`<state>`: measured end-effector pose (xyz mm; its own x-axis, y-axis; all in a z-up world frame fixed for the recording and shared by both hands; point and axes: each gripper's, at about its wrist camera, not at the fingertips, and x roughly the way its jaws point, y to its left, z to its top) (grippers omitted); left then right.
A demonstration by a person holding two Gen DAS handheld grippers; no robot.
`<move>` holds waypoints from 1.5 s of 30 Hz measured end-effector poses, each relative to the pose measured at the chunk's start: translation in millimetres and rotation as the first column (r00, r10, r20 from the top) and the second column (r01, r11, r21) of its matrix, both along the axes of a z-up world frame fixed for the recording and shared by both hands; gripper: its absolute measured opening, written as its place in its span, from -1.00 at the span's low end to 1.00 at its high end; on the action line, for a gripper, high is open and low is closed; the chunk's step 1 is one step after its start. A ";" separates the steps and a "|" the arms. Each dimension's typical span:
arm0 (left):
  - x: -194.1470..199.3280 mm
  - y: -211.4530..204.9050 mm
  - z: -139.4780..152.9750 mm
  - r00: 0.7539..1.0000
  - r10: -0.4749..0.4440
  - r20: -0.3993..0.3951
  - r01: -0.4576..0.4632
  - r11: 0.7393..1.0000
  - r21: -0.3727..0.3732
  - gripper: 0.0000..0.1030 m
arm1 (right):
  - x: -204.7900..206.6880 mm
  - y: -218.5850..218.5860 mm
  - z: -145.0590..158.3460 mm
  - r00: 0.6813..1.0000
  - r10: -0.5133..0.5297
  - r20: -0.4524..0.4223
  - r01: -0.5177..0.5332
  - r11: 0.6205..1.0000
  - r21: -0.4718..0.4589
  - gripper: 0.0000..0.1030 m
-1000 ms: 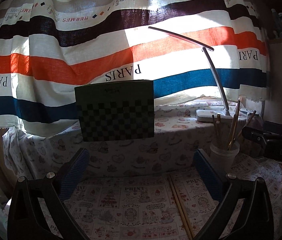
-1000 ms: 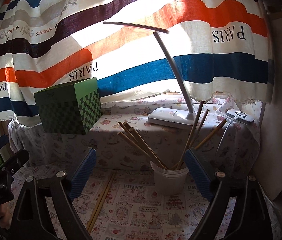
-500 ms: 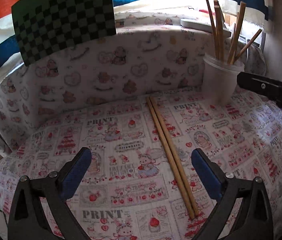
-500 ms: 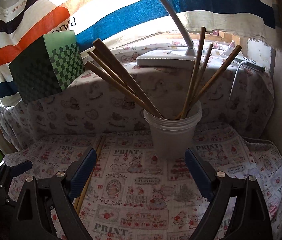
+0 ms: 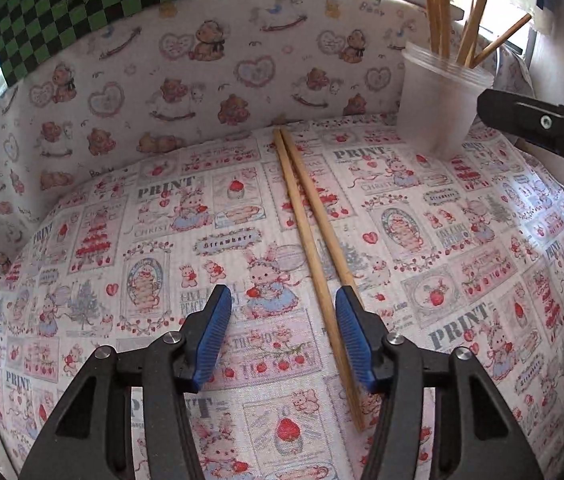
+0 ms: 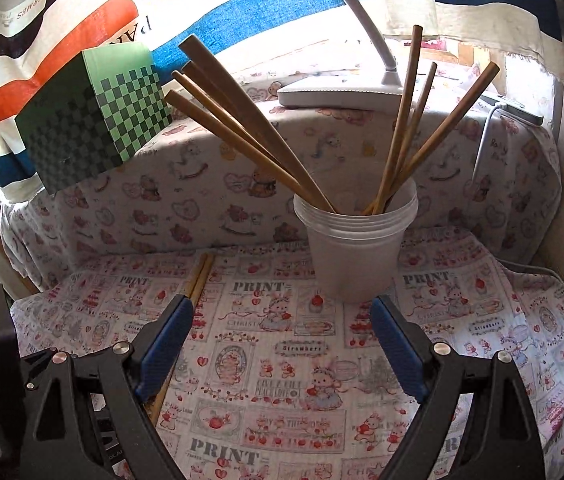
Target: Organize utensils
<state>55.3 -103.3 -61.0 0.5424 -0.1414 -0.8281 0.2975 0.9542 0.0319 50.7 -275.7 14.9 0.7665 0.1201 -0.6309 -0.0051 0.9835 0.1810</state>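
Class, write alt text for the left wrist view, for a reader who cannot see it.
The left gripper, jaws closing, hangs over a pair of wooden chopsticks lying on a printed tablecloth; one stick passes just inside its right finger, not yet pinched. Behind, a translucent cup holds more chopsticks, with the right gripper's finger reaching in beside it.

Beside the white cup [image 6: 356, 256], the 2 loose chopsticks [image 6: 199, 276] vanish behind the right gripper's [image 6: 282, 344] left finger. The lamp [image 6: 346, 90] behind the cup loses its arm at the top edge. The checkered box [image 5: 78, 4] is cropped above. The cup's inside bottom cannot be seen.
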 end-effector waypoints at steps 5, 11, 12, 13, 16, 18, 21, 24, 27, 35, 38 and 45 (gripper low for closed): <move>-1.6 5.2 -2.2 1.000 0.012 0.011 -0.012 1.000 -0.004 -0.01 | -0.5 0.3 0.8 1.000 -0.007 0.008 0.007 1.000 -0.012 0.77; -9.2 12.8 2.9 1.000 0.002 -0.014 -0.003 0.999 -0.039 -0.90 | 1.5 -1.8 -0.9 1.000 -0.030 0.002 0.030 0.999 -0.019 0.77; -10.4 16.9 4.4 1.000 0.001 -0.024 -0.002 0.998 -0.068 -0.90 | 1.9 -2.3 -1.1 0.999 -0.033 0.000 0.033 0.999 -0.018 0.77; -10.6 20.3 6.1 0.999 0.004 -0.032 -0.006 0.997 -0.080 -0.90 | 2.1 -3.3 -1.5 0.999 -0.036 -0.002 0.036 0.999 -0.015 0.77; -17.7 32.5 17.4 0.999 0.027 0.034 -0.024 0.995 -0.098 -0.90 | 2.3 -4.0 -2.2 0.999 -0.044 -0.004 0.044 0.999 -0.014 0.77; -25.1 41.4 31.8 0.993 0.046 0.107 -0.033 0.992 -0.119 -0.90 | 1.9 -2.7 -2.0 0.999 -0.045 -0.002 0.044 0.999 -0.019 0.77; -36.5 55.3 56.6 0.975 0.075 0.210 -0.037 0.983 -0.178 -0.90 | 0.7 2.4 -1.9 0.999 -0.035 0.001 0.035 0.999 -0.035 0.77; -51.3 66.9 81.8 0.937 0.113 0.329 -0.044 0.976 -0.212 -0.90 | 3.2 13.1 -7.1 0.999 -0.013 -0.046 0.009 0.997 -0.078 0.77; -57.4 72.0 98.9 0.912 0.116 0.394 -0.028 0.975 -0.221 -0.90 | 9.3 36.8 -25.8 0.986 0.070 -0.153 -0.091 0.986 -0.137 0.76; -48.5 86.0 107.3 0.893 0.183 0.410 -0.093 0.969 -0.230 -0.90 | -2.4 91.3 -51.3 0.935 0.250 -0.249 -0.291 0.946 -0.143 0.51; -52.0 89.8 107.9 0.886 0.199 0.419 -0.101 0.964 -0.244 -0.90 | -6.2 102.6 -57.2 0.940 0.217 -0.265 -0.274 0.941 -0.201 0.42; -55.2 88.1 109.5 0.883 0.195 0.428 -0.096 0.965 -0.243 -0.90 | -11.1 104.4 -60.3 0.938 0.232 -0.259 -0.283 0.942 -0.182 -0.52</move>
<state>0.1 -15.2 48.5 0.8735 -0.1740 -0.4546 0.1565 0.9847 -0.0763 39.6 -171.3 -45.4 0.5574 0.1367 -0.8189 -0.2464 0.9692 -0.0059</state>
